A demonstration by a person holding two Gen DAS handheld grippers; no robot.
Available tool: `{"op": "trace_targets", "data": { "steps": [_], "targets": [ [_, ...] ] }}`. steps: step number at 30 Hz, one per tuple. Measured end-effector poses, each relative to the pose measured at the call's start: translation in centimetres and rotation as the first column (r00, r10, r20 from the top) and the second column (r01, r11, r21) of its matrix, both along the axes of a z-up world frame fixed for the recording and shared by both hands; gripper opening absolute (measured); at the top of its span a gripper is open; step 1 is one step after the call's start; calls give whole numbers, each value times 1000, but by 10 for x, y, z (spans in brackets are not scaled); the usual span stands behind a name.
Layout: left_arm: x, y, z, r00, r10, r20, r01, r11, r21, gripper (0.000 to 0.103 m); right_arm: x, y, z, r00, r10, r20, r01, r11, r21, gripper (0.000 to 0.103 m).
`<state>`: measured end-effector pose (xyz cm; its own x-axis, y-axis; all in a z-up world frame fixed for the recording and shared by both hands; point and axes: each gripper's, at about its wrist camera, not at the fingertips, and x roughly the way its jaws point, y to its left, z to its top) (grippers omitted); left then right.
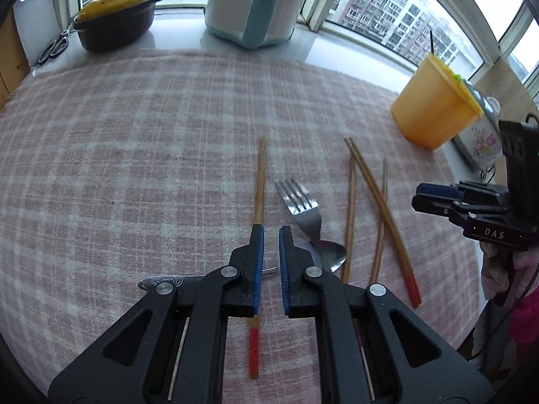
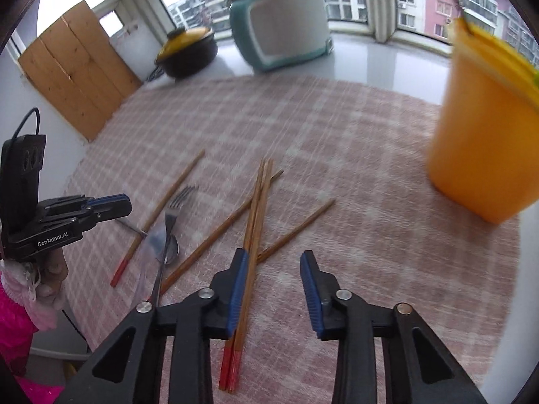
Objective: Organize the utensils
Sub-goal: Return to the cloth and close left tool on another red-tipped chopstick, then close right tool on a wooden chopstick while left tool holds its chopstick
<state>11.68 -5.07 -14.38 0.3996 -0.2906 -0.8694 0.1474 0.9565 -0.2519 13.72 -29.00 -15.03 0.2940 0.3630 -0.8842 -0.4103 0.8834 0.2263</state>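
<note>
Currently left gripper (image 1: 270, 230) jaws narrowly apart, empty, lower centre above single red-tipped wooden chopstick (image 1: 259, 181); right gripper (image 2: 274, 256) jaws wide apart beside red-tipped wooden chopstick pair (image 2: 256, 208).

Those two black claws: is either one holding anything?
No. The left gripper and right gripper are both open, above the loose chopsticks on the cloth.

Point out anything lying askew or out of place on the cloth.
The chopsticks lie scattered and crossed at different angles on the checked cloth, not paired. The fork overlaps a spoon. None are in the orange container. Nothing looks spilled or damaged.
</note>
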Motion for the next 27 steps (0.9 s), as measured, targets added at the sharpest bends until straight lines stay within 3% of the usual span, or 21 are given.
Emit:
{"op": "trace_targets", "data": {
  "steps": [11, 27],
  "targets": [
    [10, -4, -15, 999, -28, -21, 29, 999, 17, 6, 11, 26, -16, 998, 61, -30, -63, 997, -45, 20],
    [22, -7, -27, 998, -48, -42, 49, 998, 26, 6, 27, 21, -24, 997, 41, -70, -42, 999, -22, 16]
  ]
}}
